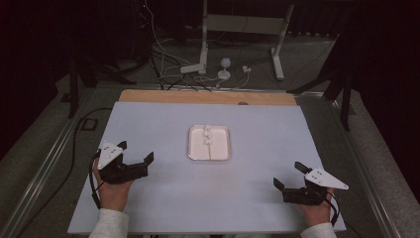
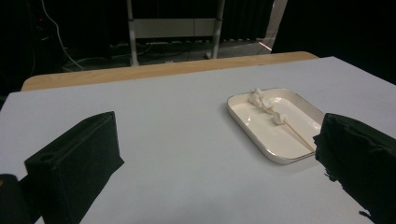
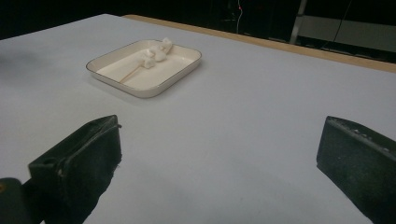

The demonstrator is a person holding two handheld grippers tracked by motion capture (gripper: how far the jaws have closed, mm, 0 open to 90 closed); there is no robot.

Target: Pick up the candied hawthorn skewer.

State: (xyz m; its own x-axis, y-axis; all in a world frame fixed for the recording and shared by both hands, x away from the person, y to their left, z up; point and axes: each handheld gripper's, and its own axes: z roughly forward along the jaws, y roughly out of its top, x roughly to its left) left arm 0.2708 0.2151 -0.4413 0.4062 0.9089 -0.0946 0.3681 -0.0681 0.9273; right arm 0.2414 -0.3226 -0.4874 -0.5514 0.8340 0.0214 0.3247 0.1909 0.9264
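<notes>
Waiting at the near edge of the worktop [image 1: 163, 198]: left hand-held gripper [image 1: 134, 152] and right hand-held gripper [image 1: 286, 174] both sit with jaws spread wide, nothing held.

Target is the skewer [image 1: 209, 146] lying in the white tray [image 1: 194, 153] at mid-worktop, well apart from both grippers. Small white pieces [image 2: 263, 103] are threaded toward its far end; the bare stick end points back toward the person (clear in the left gripper view, where it runs to the tray's near rim).

My read of the step in hand — reach in and pick up the skewer:
- Go for the bare stick, not the white pieces; they look soft and would likely squash or slide.
- Stick is thin and lies flat on the tray floor, so come in steep, jaws straddling it crosswise, and close slowly.
- Tray rim [image 3: 140, 91] is raised — clear it on the way in or the tray may shift.
- Second gripper could pin the tray edge if it skates; the tray looks light, though I can't tell for sure.
</notes>
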